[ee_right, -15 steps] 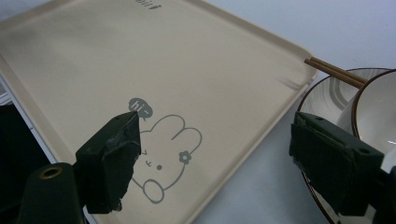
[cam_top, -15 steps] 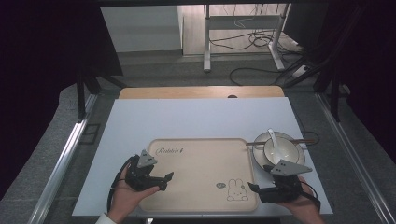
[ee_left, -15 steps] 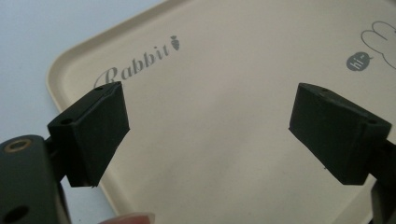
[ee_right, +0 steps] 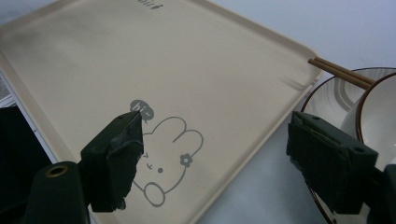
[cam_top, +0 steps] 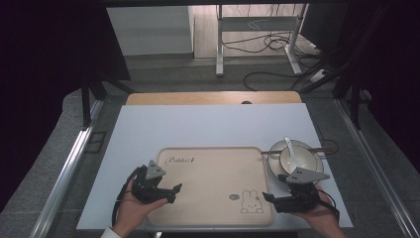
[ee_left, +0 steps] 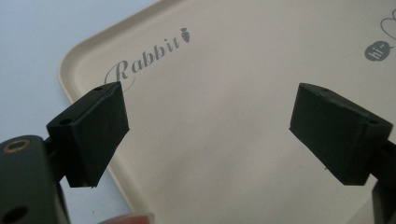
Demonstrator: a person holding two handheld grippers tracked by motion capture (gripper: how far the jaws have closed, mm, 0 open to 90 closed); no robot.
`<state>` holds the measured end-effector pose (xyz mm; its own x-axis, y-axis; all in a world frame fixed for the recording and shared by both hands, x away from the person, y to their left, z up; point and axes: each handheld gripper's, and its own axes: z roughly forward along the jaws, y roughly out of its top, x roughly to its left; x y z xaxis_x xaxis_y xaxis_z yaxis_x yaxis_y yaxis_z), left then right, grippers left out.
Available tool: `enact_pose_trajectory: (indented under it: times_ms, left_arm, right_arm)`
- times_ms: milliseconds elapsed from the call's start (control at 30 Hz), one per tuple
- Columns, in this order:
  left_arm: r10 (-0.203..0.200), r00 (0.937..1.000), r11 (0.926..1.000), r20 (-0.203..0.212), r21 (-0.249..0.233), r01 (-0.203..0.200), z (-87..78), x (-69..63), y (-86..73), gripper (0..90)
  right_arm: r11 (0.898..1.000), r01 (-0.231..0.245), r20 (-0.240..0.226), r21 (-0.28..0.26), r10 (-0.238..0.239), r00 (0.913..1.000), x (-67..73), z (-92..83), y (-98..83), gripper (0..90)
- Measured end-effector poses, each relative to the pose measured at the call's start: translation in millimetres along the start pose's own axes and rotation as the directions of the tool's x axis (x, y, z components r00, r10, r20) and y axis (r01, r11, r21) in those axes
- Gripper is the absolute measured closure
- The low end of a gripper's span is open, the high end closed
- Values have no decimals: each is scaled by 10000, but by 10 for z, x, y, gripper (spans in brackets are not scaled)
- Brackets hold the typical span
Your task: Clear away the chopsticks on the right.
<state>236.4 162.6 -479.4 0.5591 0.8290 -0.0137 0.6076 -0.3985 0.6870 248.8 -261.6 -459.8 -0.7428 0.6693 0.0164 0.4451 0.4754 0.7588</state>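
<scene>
A beige tray printed with "Rabbit" and a rabbit drawing lies on the white mat. My left gripper hovers over the tray's near left corner, jaws open and empty, pointing right. In the left gripper view, my left gripper spans bare tray. My right gripper is at the tray's near right edge, open with nothing held. In the right gripper view, my right gripper straddles the tray's rim beside the rabbit drawing.
Right of the tray, a white bowl with a spoon sits on a plate, with brown chopsticks lying across the plate's far side. The white mat covers a wooden table. Cables lie on the floor beyond.
</scene>
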Motion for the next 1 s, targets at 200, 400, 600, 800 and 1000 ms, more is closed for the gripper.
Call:
enact_pose_trajectory:
  times_ms: [200, 400, 600, 800, 1000]
  left_arm:
    - [62, 10000, 10000, 39, -1, -62, -14, 5, 8, 117]
    - [25, 10000, 9999, 57, 116, -26, 15, 11, 8, 117]
    - [-18, 10000, 9999, 67, 124, 17, 23, 26, -5, 119]
    - [-6, 10000, 9999, 24, 125, 5, 25, 41, -8, 119]
    - [-67, 10000, 9999, -39, 118, 68, 23, 51, -12, 119]
  right_arm:
    - [10000, 41, 13, 50, -41, 10000, 3, -32, 40, 228]
    - [9997, 253, 198, 64, -255, 9995, -10, -89, 140, 258]
    - [9998, 203, 233, 88, -205, 9995, -118, -145, 319, 298]
    - [9997, -75, 981, 247, 51, 9952, -385, -294, 570, 354]
    - [9974, -644, 1475, 313, 591, 9873, -720, -444, 721, 417]
